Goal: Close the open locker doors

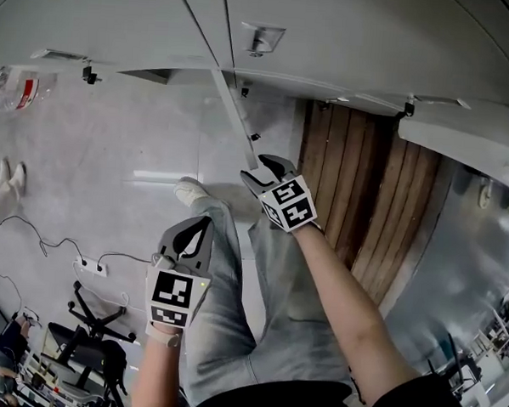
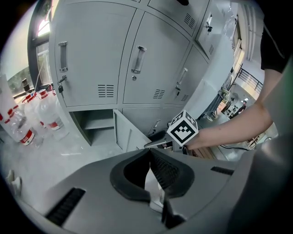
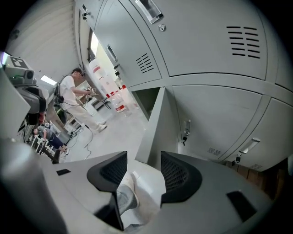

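Observation:
A low locker door (image 1: 234, 114) stands swung out from the grey locker bank, its compartment (image 2: 94, 123) open behind it. My right gripper (image 1: 261, 167) is at the door's outer edge. In the right gripper view the jaws (image 3: 142, 157) stand apart, and the door's edge (image 3: 153, 123) rises just ahead of the gap; I cannot tell whether a pad touches it. My left gripper (image 1: 204, 225) hangs back over my legs, away from the lockers. Its jaws (image 2: 150, 153) are shut with nothing in them. The left gripper view shows the same door (image 2: 128, 135) with the right gripper (image 2: 154, 141) beside it.
Water bottles (image 2: 27, 123) stand on the floor left of the lockers. A person in white (image 3: 75, 98) stands further off. Cables and a power strip (image 1: 89, 266) lie on the floor near an office chair (image 1: 94, 335). A grey panel (image 1: 466, 141) juts out over wooden flooring (image 1: 357, 187).

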The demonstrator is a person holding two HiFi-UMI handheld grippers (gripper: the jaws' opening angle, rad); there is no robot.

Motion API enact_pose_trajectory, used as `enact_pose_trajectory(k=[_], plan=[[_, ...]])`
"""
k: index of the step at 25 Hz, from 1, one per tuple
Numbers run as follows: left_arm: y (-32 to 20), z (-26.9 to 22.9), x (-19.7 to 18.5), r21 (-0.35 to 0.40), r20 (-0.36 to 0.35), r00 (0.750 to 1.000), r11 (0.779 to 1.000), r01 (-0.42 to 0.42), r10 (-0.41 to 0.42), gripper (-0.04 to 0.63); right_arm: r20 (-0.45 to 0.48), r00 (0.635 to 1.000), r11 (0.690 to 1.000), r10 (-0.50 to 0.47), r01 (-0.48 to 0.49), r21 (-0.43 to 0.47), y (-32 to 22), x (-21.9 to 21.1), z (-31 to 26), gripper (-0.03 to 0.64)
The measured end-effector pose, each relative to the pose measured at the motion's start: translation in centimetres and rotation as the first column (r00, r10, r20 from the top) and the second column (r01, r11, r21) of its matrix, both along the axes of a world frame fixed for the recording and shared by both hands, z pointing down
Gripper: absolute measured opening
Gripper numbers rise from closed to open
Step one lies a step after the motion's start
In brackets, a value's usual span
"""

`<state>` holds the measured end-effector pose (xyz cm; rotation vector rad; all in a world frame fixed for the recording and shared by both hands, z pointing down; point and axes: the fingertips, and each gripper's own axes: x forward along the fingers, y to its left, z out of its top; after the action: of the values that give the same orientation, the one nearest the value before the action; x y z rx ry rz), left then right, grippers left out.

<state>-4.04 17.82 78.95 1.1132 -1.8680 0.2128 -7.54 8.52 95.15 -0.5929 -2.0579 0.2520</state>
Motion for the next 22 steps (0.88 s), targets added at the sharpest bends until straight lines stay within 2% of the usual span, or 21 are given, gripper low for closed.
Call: enact_pose_trajectory(k=[7, 15, 22], plan=[[0.9, 1.6, 0.8, -0.014, -0.016, 1.0, 1.0, -0.022, 0.022, 0.02, 0.004, 1.0, 1.0, -0.011, 0.011, -0.009, 1.5, -0.3, 0.0, 0.249], [2.4, 1.1, 1.0, 0.008, -0.017, 0.998, 0.998, -0.057, 0.057, 0.02, -0.009, 0.999, 0.999, -0.039, 0.039, -0.011, 4.8, -0.4, -0.2, 0.249], [4.4, 1.3, 0.2, 0.008, -0.029, 0.997, 0.997, -0.072, 0.072, 0.02, 0.003, 0.998, 0.998, -0.058, 0.058, -0.034, 8.8, -2.3, -0.6, 0.249]])
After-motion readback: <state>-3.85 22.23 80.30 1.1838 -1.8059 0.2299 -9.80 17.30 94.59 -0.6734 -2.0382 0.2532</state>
